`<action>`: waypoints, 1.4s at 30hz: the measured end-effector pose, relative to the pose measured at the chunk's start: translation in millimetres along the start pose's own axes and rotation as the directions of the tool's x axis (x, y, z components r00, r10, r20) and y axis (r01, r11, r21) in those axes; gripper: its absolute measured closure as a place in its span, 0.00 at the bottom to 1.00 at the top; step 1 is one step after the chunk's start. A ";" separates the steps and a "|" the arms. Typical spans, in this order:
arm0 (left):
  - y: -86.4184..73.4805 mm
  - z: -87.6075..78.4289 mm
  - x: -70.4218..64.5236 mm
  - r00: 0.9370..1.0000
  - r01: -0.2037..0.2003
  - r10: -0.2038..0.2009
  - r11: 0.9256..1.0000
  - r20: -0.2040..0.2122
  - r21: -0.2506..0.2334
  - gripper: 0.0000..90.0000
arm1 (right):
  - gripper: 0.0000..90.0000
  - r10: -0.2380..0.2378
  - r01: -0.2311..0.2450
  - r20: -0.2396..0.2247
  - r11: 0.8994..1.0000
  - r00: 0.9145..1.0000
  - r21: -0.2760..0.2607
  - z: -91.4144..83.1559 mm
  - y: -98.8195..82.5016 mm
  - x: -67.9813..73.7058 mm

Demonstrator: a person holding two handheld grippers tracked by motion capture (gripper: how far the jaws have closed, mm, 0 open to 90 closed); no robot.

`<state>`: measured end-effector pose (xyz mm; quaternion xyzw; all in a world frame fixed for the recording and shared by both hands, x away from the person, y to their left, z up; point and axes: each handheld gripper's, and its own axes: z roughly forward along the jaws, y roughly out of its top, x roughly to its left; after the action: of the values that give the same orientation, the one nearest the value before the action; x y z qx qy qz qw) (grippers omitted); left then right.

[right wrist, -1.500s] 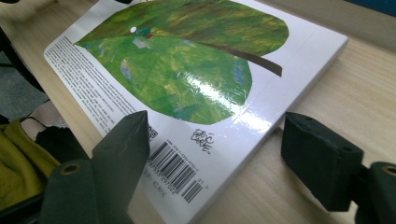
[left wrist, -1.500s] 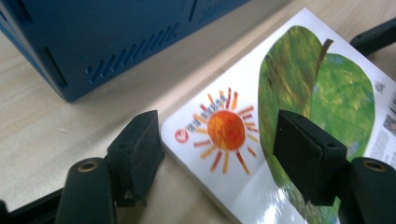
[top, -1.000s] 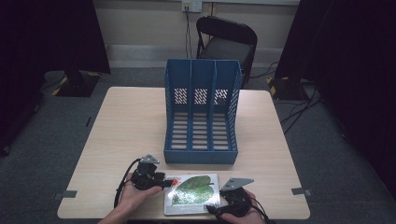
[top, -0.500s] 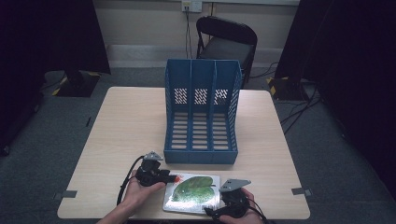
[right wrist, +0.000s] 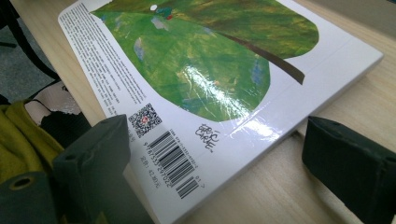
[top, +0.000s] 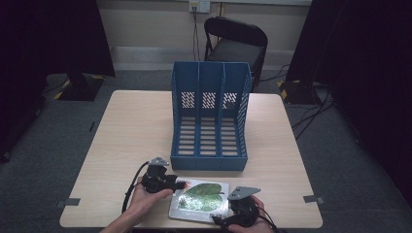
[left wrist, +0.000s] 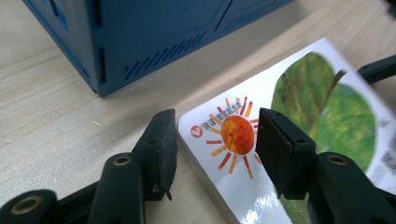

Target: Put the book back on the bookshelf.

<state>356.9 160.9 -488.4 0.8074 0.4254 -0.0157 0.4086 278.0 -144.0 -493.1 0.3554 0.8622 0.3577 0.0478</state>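
The book (top: 200, 200) lies flat at the table's (top: 126, 131) 6 o'clock edge. The left gripper (left wrist: 212, 140), jaws just widened, straddles one corner ungripped; the right gripper (right wrist: 212, 156) gapes wide around another. A one-sided lift could slide it off the edge.

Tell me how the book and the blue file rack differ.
The book lies flat at the table's near edge; the blue file rack stands upright farther back. The book is thin, glossy white with a green leaf; the rack is tall, plain blue, slotted, with three compartments. The left gripper straddles the book's corner; nothing touches the rack. Both rest on the table.
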 end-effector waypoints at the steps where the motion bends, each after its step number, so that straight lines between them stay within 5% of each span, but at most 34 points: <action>1: -0.1 -3.2 2.0 0.999 0.026 -0.026 1.000 0.024 -0.013 0.53 | 0.08 0.001 -0.001 0.002 1.000 1.000 -0.002 0.2 0.0 0.1; 12: 1.2 -17.2 7.7 0.987 0.100 -0.086 0.990 0.133 -0.098 0.53 | 0.08 0.025 -0.025 -0.036 1.000 0.999 0.000 -1.6 0.6 -3.9; 19: 1.4 -15.9 7.2 0.984 0.116 -0.101 0.989 0.149 -0.097 0.51 | 0.08 0.022 -0.021 -0.041 1.000 0.999 0.012 -3.9 -0.6 -3.9; 26: -0.3 -17.9 11.3 0.966 0.189 -0.167 0.977 0.199 -0.101 0.51 | 0.08 0.039 -0.039 -0.023 0.999 0.999 -0.010 -2.3 -1.2 -3.2; 30: 0.1 -19.2 11.4 0.962 0.196 -0.169 0.974 0.215 -0.113 0.51 | 0.08 0.048 -0.048 -0.036 0.999 0.998 -0.005 -2.9 -0.2 -4.6; 37: 1.7 -16.6 7.4 0.970 0.169 -0.147 0.980 0.194 -0.103 0.50 | 0.08 0.005 -0.003 -0.059 0.999 0.998 0.034 -7.0 -1.5 -4.6; 42: 2.2 -19.0 8.5 0.965 0.181 -0.157 0.978 0.209 -0.100 0.51 | 0.07 0.030 -0.029 -0.045 0.999 0.999 0.016 -5.2 -1.4 -4.8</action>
<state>357.7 178.7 -477.6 0.7367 0.4498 -0.1064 0.4935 279.0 -150.7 -491.0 0.3604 0.8604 0.3598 0.0202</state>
